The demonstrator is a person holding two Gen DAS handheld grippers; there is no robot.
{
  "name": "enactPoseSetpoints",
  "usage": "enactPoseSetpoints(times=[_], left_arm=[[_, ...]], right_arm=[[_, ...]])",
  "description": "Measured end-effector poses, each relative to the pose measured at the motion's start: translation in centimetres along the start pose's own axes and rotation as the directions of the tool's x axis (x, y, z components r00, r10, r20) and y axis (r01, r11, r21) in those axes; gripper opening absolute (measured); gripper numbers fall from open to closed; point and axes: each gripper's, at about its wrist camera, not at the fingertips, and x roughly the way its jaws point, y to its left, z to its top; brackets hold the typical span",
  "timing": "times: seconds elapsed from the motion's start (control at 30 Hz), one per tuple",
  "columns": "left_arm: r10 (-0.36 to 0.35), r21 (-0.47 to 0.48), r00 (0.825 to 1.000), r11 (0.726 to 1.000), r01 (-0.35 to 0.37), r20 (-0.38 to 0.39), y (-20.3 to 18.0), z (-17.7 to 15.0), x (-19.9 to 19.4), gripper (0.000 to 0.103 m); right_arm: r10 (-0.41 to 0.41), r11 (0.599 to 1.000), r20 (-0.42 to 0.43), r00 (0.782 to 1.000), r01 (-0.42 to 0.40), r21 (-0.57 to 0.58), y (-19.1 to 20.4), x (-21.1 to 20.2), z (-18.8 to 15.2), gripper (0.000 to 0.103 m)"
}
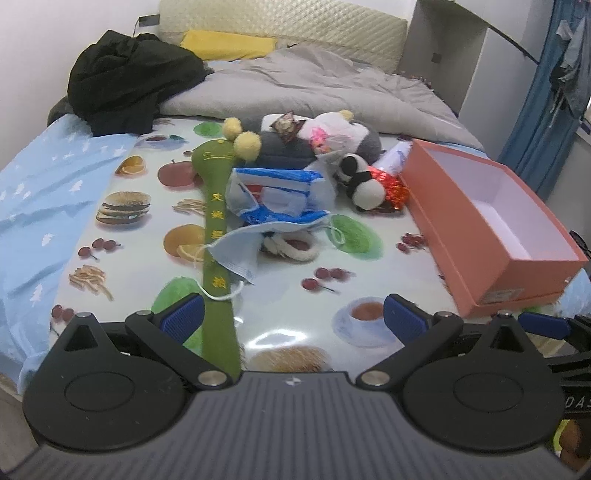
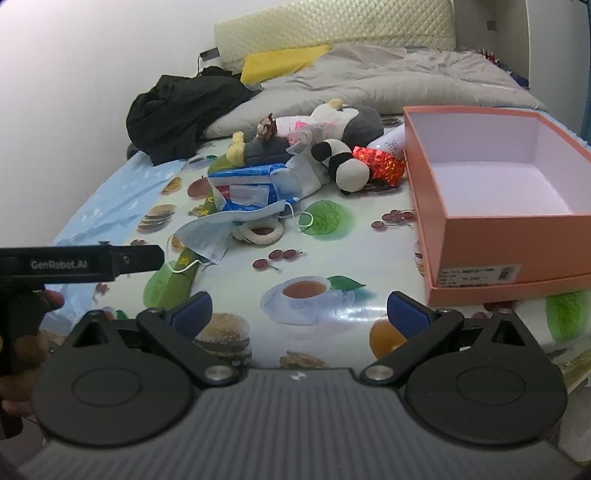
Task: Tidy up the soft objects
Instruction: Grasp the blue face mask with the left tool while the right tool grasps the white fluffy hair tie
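Observation:
A pile of soft things lies on the fruit-print tablecloth (image 1: 295, 295): a long green plush hammer (image 1: 218, 236), a blue face mask (image 1: 236, 251), a blue-white plastic bag (image 1: 280, 192), a panda plush (image 1: 362, 181), a grey-white penguin plush (image 1: 343, 133) and a red foil wrapper (image 1: 395, 188). An open, empty orange box (image 1: 491, 221) stands at the right. My left gripper (image 1: 293, 317) is open, low near the hammer's handle. My right gripper (image 2: 299, 314) is open above a teacup print, with the box (image 2: 498, 192) just to its right and the panda (image 2: 345, 166) farther ahead.
A grey duvet (image 1: 314, 85), a black jacket (image 1: 129, 85), a yellow cloth (image 1: 229, 44) and a cream headboard cushion (image 1: 288, 26) lie behind the pile. A light blue star sheet (image 1: 48, 184) lies at the left. A small fluffy ring (image 2: 258, 230) lies under the mask.

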Motion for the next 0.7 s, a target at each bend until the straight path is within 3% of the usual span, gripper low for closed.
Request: enactPoseSetpoints(times=[0.27, 0.7], left_arm=[[0.022, -0.014, 1.000, 1.000, -0.022, -0.022, 3.1, 1.7, 4.5, 0.103], [-0.058, 0.060, 0.998, 0.996, 0.059, -0.029, 5.0, 5.1, 11.3, 0.103]], right_arm=[[0.053, 0.999, -0.034, 0.998, -0.053, -0.001, 0.4, 5.2, 1.4, 0.103], [0.123, 0.990, -0.090, 0.988, -0.129, -0.064, 1.6, 14.4, 3.5, 0.099]])
